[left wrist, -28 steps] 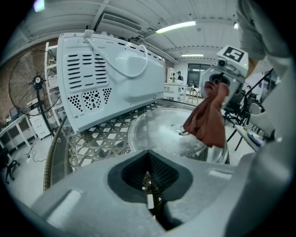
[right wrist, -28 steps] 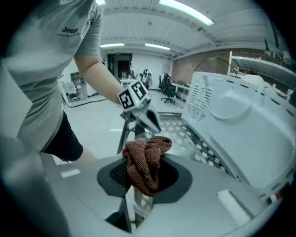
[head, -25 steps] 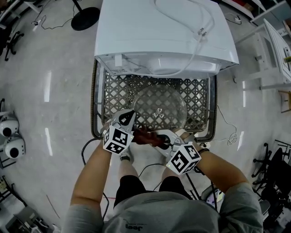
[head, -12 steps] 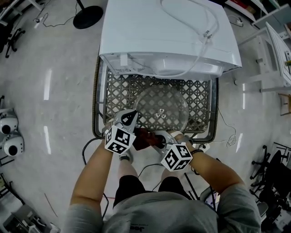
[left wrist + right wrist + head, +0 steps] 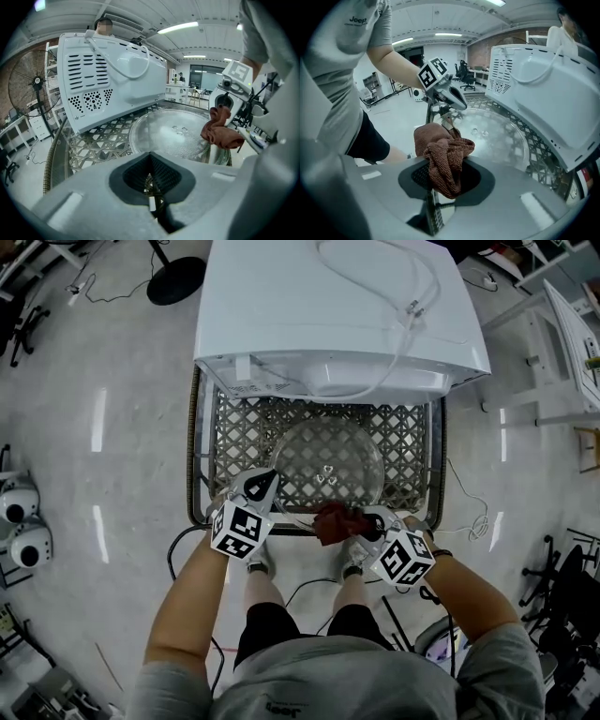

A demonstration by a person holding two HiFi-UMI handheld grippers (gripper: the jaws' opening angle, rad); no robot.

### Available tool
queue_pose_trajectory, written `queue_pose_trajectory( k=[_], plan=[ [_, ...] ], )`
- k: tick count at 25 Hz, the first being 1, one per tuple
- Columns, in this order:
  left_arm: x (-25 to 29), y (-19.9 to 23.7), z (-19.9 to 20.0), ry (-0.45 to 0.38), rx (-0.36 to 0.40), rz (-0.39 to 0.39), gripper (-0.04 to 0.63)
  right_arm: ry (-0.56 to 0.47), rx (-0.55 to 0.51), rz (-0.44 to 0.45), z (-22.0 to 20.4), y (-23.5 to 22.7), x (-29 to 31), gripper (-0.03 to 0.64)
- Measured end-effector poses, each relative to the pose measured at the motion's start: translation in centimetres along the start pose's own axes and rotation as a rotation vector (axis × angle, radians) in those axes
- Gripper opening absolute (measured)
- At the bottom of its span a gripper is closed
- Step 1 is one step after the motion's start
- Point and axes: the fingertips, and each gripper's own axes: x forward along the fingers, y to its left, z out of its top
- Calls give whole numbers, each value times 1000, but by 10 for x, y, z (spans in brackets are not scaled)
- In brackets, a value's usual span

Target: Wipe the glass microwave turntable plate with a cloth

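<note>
The round glass turntable plate (image 5: pixel 325 461) lies flat on a metal lattice table (image 5: pixel 234 439), in front of a white microwave (image 5: pixel 337 315). A brown cloth (image 5: pixel 335 520) hangs bunched from my right gripper (image 5: pixel 361 524), which is shut on it just past the plate's near right rim. In the right gripper view the cloth (image 5: pixel 443 154) fills the jaws of the right gripper (image 5: pixel 446 177), with the plate (image 5: pixel 499 136) beyond. My left gripper (image 5: pixel 260 487) sits at the near left rim, shut and holding nothing. In the left gripper view, the left gripper (image 5: pixel 151 161) faces the plate (image 5: pixel 166 133), and the cloth (image 5: pixel 220 135) hangs to the right.
The microwave overhangs the back of the lattice table, with a white cable (image 5: pixel 394 282) lying on top. A fan base (image 5: pixel 176 277) stands on the floor at far left. Cables (image 5: pixel 469 512) trail on the floor by the table's right legs. My legs are under the near edge.
My right gripper has swung to the right with the cloth, away from the left gripper. The left gripper has stayed at the plate's near left rim.
</note>
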Motion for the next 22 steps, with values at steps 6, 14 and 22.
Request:
queue_pose_trajectory(
  k=[6,14,22],
  plan=[
    [0,0,-1,2,6,1,0,80,33,-61,-42,-20,-30,95],
    [1,0,-2,4,7,6,0,86,125,-133,-72,-35,-60,97],
    [3,-1,-3,10,-13,26,-2,-104,233,-143,-36,-17,-86,97]
  ],
)
